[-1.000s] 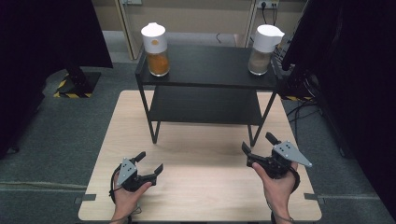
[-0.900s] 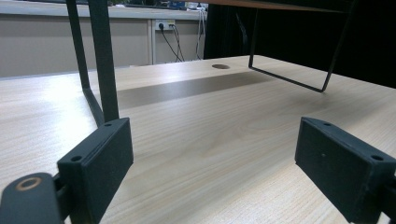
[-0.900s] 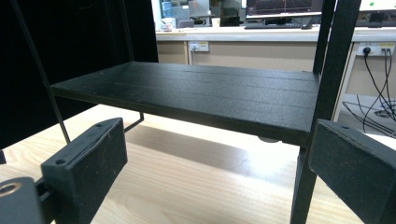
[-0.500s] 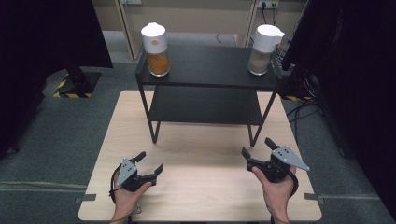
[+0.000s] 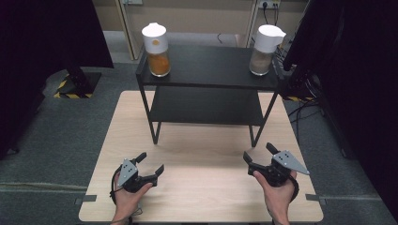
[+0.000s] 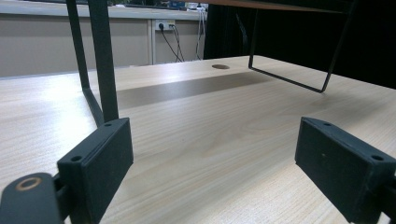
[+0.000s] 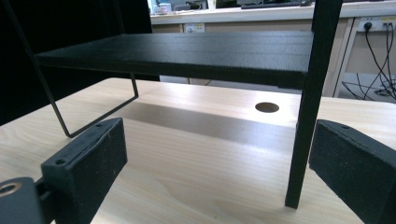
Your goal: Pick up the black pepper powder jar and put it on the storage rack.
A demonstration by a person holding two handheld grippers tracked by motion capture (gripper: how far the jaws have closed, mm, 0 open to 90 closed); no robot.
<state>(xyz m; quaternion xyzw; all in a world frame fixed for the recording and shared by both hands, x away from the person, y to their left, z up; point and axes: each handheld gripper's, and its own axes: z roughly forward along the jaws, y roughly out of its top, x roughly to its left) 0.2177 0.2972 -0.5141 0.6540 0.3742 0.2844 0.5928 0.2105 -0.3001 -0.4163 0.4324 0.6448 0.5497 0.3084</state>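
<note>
Jars are the nearest goods to work on: an orange jar [image 5: 158,49] stands at the left end of the rack's [image 5: 211,84] top shelf and a pale jar [image 5: 265,49] at the right end, both upright under white lids and well apart, so each sits roughly in line with one hand. Nothing shows on the lower shelf, which would leave room to set something down. On the table [image 5: 202,187] in front, the left gripper [image 5: 150,165] rests low near the near edge, its jaws apart with only bare wood between them; its own view looks along the tabletop past the rack's left leg [image 6: 105,60]. The right gripper [image 5: 257,154] sits likewise at the right, jaws apart and holding nothing, aimed toward the rack's right leg [image 7: 310,107] and the lower shelf [image 7: 187,53]. Both hands look parked at a ready pose, far short of the jars, probably so either can rise to its own side.
</note>
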